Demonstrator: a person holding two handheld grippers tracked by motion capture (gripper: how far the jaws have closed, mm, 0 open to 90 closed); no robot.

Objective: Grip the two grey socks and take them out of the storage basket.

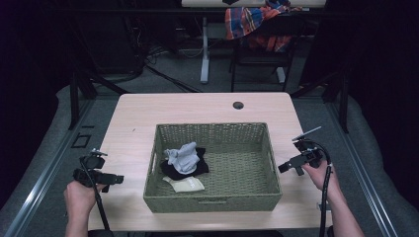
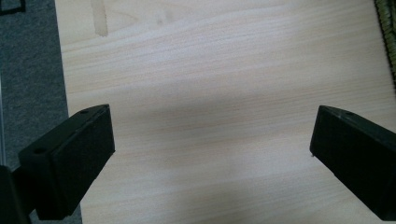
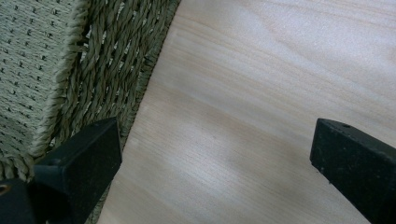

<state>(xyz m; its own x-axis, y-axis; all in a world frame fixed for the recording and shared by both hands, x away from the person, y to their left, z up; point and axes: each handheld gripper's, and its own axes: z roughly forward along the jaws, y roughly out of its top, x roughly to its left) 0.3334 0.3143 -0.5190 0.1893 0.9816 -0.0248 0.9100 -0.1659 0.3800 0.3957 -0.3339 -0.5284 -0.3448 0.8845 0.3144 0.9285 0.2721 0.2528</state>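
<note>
1. Nearest the person, the left gripper (image 1: pixel 117 179) sits low over the near-left part of the pale wooden table (image 1: pixel 133 118), well apart from the clothes. In the left gripper view its jaws stand spread wide with only bare tabletop (image 2: pixel 210 93) between them; it holds nothing.

2. The right gripper (image 1: pixel 282 168) hangs just beside the right wall of the woven green-grey rectangular basket (image 1: pixel 212 202). In the right gripper view its jaws are likewise spread, one over the basket's braided rim (image 3: pixel 93 60) and the other over bare wood (image 3: pixel 261 93). Nothing is pinched.

3. Inside the basket, toward its left half, lies a small heap of soft items. Closest is a flat cream-coloured cloth piece (image 1: pixel 187 184), lying on the basket floor.

4. Just behind it is a crumpled black garment (image 1: pixel 170 170), touching the cream piece.

5. On top of the black one rests a bunched light grey cloth (image 1: pixel 184 156). It looks like a sock or similar small garment, though I cannot tell for sure.

6. Judging from this layout, the work concerns the clothes in the basket. Whether they are to be taken out or have been put in cannot be read from the scene. No cloth lies on the table outside the basket, so if emptying is the aim, all three pieces are left to do. If filling was the aim, it looks finished.

7. Either way, both hands are free and neither is reaching into the basket yet. The right one is the closer to it.
</note>
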